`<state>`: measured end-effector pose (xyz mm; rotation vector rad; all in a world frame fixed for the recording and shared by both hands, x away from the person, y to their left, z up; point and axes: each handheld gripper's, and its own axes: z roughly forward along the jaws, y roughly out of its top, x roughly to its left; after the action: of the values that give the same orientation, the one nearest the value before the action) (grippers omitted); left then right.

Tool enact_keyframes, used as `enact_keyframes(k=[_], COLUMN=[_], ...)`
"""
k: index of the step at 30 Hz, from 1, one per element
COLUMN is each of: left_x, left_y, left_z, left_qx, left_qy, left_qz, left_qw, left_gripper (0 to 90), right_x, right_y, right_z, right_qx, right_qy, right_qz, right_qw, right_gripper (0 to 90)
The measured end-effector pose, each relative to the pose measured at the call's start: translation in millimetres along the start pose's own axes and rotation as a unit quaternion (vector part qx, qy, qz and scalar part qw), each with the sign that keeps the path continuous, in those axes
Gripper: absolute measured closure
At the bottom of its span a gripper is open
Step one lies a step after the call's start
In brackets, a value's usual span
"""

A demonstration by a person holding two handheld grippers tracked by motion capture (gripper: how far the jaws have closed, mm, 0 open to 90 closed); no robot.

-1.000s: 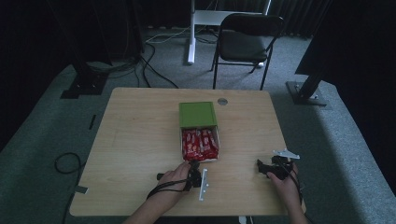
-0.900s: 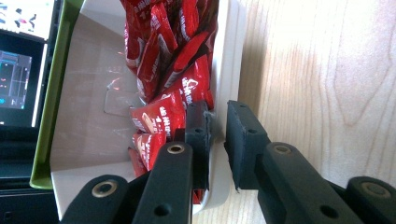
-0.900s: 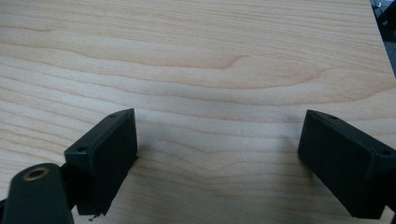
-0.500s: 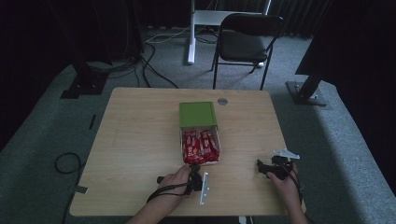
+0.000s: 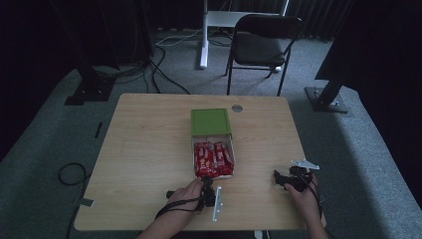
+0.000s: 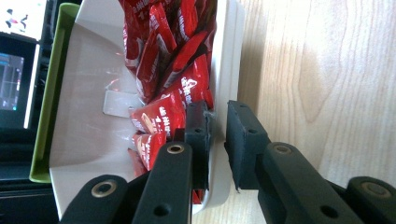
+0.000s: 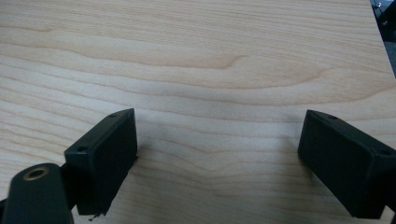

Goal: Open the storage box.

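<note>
Red wrappers, white tray, green sleeve; black tongs, seemingly pale-wood table

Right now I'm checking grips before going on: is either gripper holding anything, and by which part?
The left gripper pinches the near wall of the white tray of red packets, one jaw inside, one outside. The right gripper is open over bare table.
</note>
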<state>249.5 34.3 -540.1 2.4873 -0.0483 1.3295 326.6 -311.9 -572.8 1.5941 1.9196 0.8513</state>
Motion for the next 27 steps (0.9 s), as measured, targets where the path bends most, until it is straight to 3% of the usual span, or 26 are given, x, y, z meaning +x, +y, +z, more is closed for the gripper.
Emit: enact_keyframes(k=[3,8,11,20,24,27], left_x=[0.0,4.5,5.7,7.0,9.6,11.3], left_y=[-0.9,-2.6,-3.0,-5.8,-10.8,-17.1], left_z=[0.2,-2.3,-4.5,-14.3,-19.9,-24.2], left_qx=[-0.005,-0.021,-0.027,-0.037,-0.050,-0.049], left_qy=[-0.006,-0.027,-0.039,-0.046,-0.044,-0.040], left_qz=[-0.006,-0.042,-0.047,-0.061,-0.081,-0.080], left_qw=[1.0000,0.9985,0.9978,0.9964,0.9945,0.9948], left_gripper=[75.2,70.3,66.6,62.3,61.9,58.9], right_x=[0.1,0.0,0.0,0.0,0.1,0.0], right_y=[0.1,0.0,0.1,0.0,0.1,0.0], right_z=[0.0,0.0,0.0,0.0,0.0,0.0], right_qx=[0.000,0.000,0.000,0.000,0.000,0.000], right_qy=[0.000,0.000,0.000,0.000,0.000,0.000], right_qz=[0.001,0.000,0.000,0.000,0.001,0.000], right_qw=[1.0000,1.0000,1.0000,1.0000,1.0000,1.0000], right_gripper=[11.4,11.4,11.4,11.4,11.4,11.4])
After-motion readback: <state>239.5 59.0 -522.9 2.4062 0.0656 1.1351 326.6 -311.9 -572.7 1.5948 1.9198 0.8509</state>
